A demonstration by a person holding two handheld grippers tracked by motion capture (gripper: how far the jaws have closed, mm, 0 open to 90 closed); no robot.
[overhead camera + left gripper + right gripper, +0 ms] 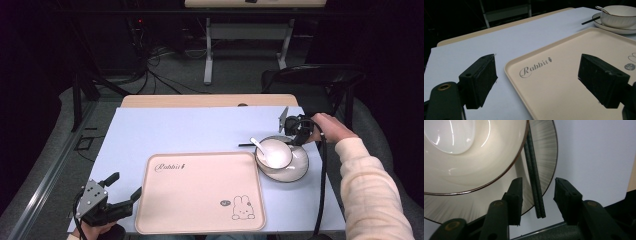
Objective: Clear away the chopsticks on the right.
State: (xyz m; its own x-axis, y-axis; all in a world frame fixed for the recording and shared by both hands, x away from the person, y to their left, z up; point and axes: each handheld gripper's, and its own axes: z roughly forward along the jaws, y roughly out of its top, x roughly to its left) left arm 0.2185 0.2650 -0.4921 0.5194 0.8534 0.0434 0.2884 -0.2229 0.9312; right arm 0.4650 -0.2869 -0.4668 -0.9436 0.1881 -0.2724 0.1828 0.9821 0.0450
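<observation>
Pale table: your right gripper [537,195] brackets the chopsticks [534,173] on the plate [549,157], apparently untouched; centre, then squeeze. Left gripper [537,82] idles agape.

We see a table [200,127] under a pale blue sheet. On it lie a beige tray [200,192] and a plate [299,170].

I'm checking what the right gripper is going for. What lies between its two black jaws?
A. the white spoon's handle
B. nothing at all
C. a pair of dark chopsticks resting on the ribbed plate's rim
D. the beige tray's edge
C: the right gripper view shows the right gripper with its jaws either side of the pair of dark chopsticks, which lie across the rim of the ribbed plate, pads not yet touching them.
</observation>
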